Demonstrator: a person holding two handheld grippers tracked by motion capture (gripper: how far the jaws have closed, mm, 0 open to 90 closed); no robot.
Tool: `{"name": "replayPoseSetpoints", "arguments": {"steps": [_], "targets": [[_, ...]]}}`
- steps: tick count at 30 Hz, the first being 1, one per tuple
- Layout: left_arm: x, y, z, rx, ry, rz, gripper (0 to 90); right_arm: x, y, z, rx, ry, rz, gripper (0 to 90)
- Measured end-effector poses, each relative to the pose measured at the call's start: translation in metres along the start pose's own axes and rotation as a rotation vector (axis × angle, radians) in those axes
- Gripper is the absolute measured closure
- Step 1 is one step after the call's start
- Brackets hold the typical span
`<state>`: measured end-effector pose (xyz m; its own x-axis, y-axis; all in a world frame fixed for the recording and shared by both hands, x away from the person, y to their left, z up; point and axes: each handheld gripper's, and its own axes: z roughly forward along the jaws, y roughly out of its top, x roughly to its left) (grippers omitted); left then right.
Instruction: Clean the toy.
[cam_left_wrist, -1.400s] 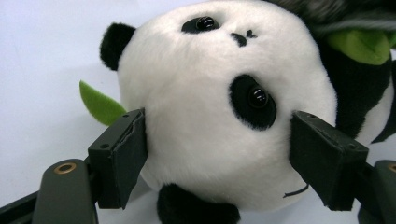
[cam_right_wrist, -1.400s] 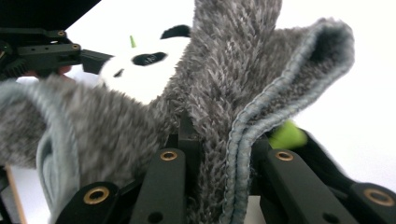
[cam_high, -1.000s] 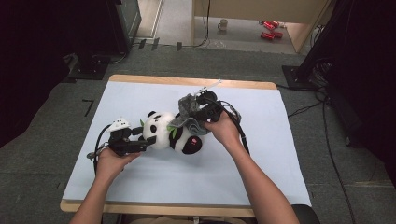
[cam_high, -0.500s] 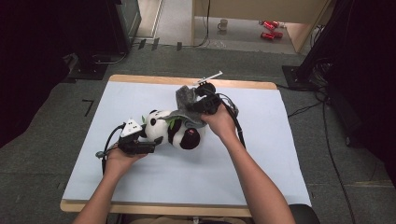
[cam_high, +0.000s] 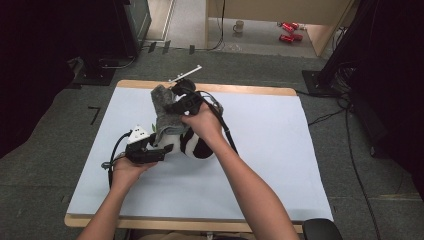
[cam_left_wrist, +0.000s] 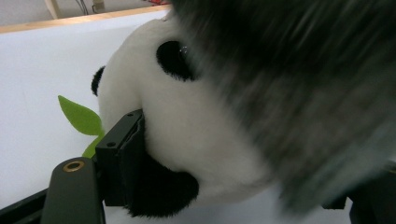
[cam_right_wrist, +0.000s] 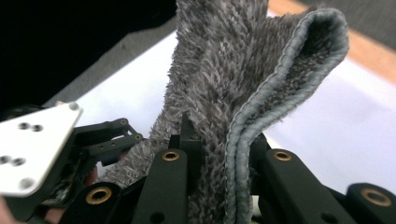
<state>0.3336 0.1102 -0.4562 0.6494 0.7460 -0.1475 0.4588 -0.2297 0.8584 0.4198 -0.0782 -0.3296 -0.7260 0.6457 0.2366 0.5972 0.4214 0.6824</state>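
Item one: a black-and-white plush panda toy lies just left of the centre of the pale blue table mat, on its side with its head toward nine o'clock. In the left gripper view the panda's white face and one black eye patch show close up, with a green felt leaf at its eight o'clock side.

Item two: a grey shaggy cloth with a stitched blue-grey hem is draped over the top of the panda and rises from it toward twelve o'clock. In the right gripper view the cloth stands folded upright, pile and hem both visible.

Item three: the left gripper, at nine o'clock of the panda, has its jaws set wide about the panda's head. One black pad presses into the lower face; the other jaw is hidden behind blurred grey fabric. These jaws have just been closing a little, with the head between them.

Item four: the right gripper, at twelve o'clock of the panda, has its jaws clamped tight on the cloth's folded edge, which passes between them.

Item five: the wooden table edge borders the mat at twelve o'clock.
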Motion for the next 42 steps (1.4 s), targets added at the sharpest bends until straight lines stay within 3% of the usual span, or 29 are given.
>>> {"name": "replayPoseSetpoints", "arguments": {"steps": [2, 6, 9, 12, 14, 20, 29, 32, 38, 42], "targets": [[0.001, 0.001, -0.001, 0.001, -0.008, -0.019, 26.8, 0.004, -0.001, 0.023, 0.059, 0.002, 0.014, 77.6], [0.003, 0.001, -0.001, 0.019, -0.008, -0.036, 29.4, 0.007, -0.012, 0.049, 0.129, 0.002, 0.017, 77.1], [0.004, 0.001, -0.001, 0.029, -0.008, -0.050, 31.3, 0.005, -0.019, 0.053, 0.124, 0.004, -0.002, 76.8], [0.002, 0.000, 0.000, 0.021, -0.001, -0.051, 33.1, 0.001, -0.020, 0.046, 0.134, -0.032, -0.035, 75.8], [0.001, 0.000, 0.000, 0.026, 0.003, -0.046, 34.1, -0.005, -0.022, 0.041, 0.136, -0.036, -0.026, 75.9], [0.003, 0.001, -0.001, 0.026, -0.010, -0.073, 36.2, -0.015, -0.028, 0.025, 0.138, -0.062, -0.079, 76.8], [0.005, -0.001, -0.001, 0.014, -0.025, -0.080, 36.1, -0.053, -0.035, 0.002, 0.171, -0.192, 0.022, 77.8], [0.005, -0.001, -0.001, 0.007, -0.028, -0.080, 36.0, -0.059, -0.034, -0.006, 0.151, -0.181, 0.052, 78.0], [0.006, -0.001, -0.002, 0.008, -0.027, -0.076, 36.0, -0.035, -0.017, -0.014, 0.058, -0.102, 0.016, 78.2], [0.006, 0.000, -0.002, 0.006, -0.025, -0.086, 35.8, -0.009, -0.008, -0.007, 0.046, -0.041, -0.025, 78.2]]}}
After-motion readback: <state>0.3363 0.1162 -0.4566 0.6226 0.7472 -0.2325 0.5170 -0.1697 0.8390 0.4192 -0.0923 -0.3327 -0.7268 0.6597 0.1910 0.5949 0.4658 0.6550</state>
